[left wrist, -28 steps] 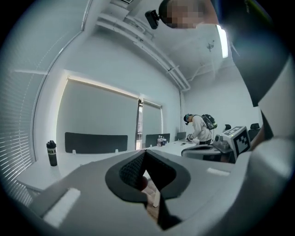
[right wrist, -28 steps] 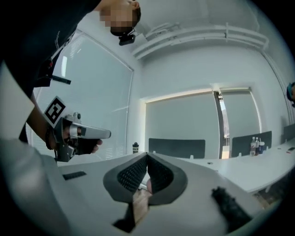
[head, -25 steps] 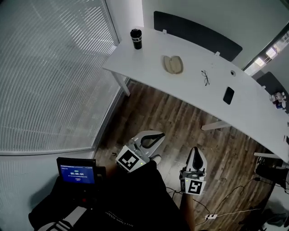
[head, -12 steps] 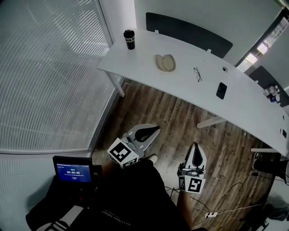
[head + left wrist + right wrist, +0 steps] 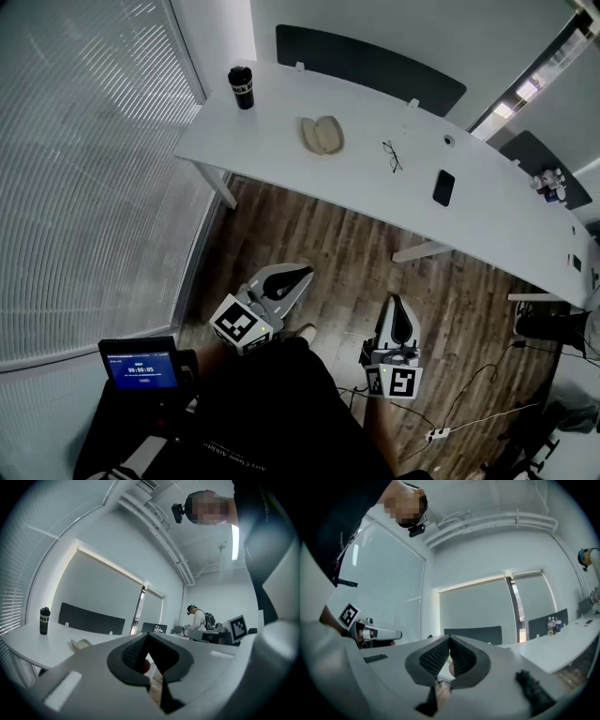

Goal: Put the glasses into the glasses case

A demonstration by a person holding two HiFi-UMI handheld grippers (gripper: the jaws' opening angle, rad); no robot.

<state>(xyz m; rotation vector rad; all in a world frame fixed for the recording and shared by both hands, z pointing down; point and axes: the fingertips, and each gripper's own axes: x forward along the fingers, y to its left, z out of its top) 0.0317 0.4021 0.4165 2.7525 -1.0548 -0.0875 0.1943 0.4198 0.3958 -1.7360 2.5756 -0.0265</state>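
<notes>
The glasses (image 5: 392, 156) lie folded out on the long white table (image 5: 281, 159), far ahead of me. To their left rests the open beige glasses case (image 5: 322, 134), also seen in the left gripper view (image 5: 82, 643). Both grippers hang low over the wooden floor, well short of the table and pointing level toward it. My left gripper (image 5: 302, 273) (image 5: 147, 635) is shut with nothing between its pads. The right gripper (image 5: 397, 302) (image 5: 450, 638) is shut and empty too.
A black cup (image 5: 242, 87) stands at the table's left end and a dark phone (image 5: 443, 187) lies right of the glasses. A dark partition (image 5: 366, 70) runs behind the table. Blinds (image 5: 84, 169) fill the left. Cables (image 5: 469, 412) trail on the floor; a timer screen (image 5: 141, 367) is lower left.
The view has swung, so the table has slid left and up in the picture. Both grippers drifted slightly left and stay shut.
</notes>
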